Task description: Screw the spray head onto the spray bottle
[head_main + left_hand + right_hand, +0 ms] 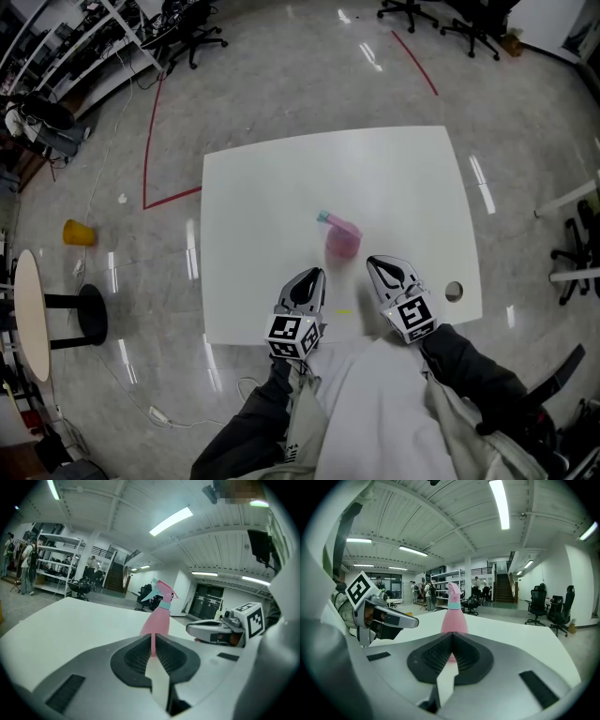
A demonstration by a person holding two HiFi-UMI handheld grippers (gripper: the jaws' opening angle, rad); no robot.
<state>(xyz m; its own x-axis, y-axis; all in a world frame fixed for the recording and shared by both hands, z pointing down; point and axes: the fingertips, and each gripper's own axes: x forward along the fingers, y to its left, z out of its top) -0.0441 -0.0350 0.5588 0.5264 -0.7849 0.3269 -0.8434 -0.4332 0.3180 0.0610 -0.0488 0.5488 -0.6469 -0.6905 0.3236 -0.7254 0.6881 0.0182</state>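
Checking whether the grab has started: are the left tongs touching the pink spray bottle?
Apart. The head view shows bare table between the shut left tongs and the pink spray bottle, which stands beyond their tips.

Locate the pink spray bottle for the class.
In the head view, the pink spray bottle stands near the middle of the white table, just beyond and between the left hand-held gripper and the right hand-held gripper.

Left gripper (307, 286), right gripper (388, 273): fingers together.
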